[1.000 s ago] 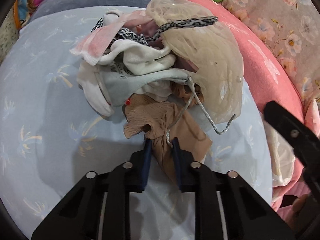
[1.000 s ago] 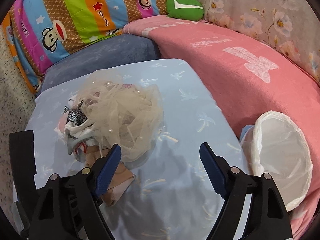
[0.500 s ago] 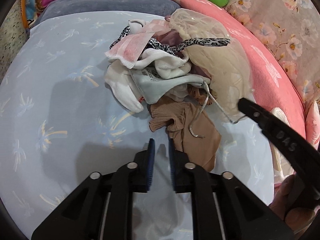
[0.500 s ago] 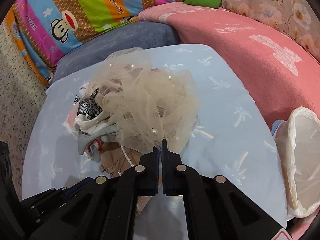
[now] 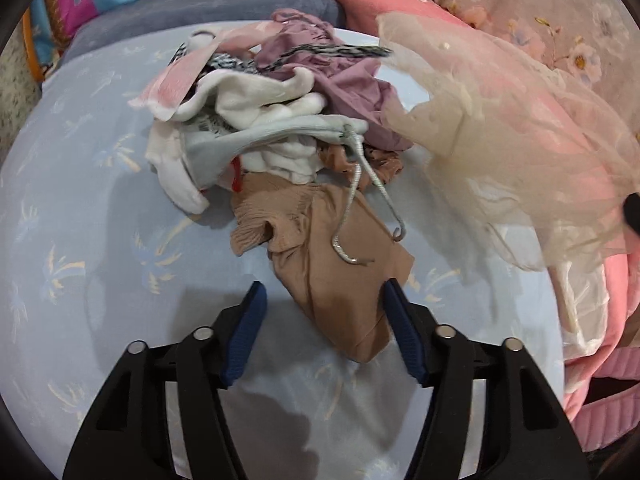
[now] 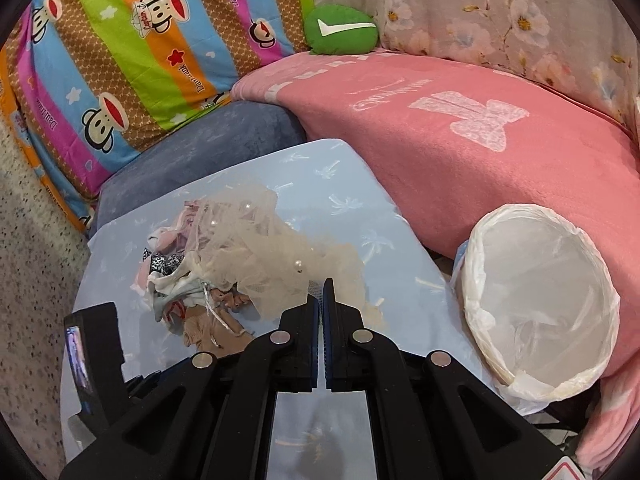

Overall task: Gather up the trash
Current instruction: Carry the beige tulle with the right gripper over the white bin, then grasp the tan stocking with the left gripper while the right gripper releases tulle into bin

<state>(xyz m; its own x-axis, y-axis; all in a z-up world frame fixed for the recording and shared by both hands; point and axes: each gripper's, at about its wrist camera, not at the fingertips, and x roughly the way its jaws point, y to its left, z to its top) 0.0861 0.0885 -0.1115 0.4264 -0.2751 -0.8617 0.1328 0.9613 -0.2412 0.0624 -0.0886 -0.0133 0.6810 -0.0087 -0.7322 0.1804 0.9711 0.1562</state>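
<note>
Pinching the beige tulle (image 6: 256,256) at centre frame, the right gripper (image 6: 321,292) is clamped shut on it; the left gripper (image 5: 322,300) is gaping wide around the tan stocking (image 5: 340,280), lower centre, beside the lined bin (image 6: 540,300) at right.

The tulle (image 6: 256,256) is cream with pearly dots, the stocking (image 5: 336,264) tan. The sheet (image 6: 344,208) is pale blue, seemingly palm-printed; the far blanket (image 6: 460,140) is pink.

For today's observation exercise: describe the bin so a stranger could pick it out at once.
Start at the pale blue table with its clothes pile. Beyond its right edge, against the pink blanket, stands the bin: the only round open container, lined with a white plastic bag.
</note>
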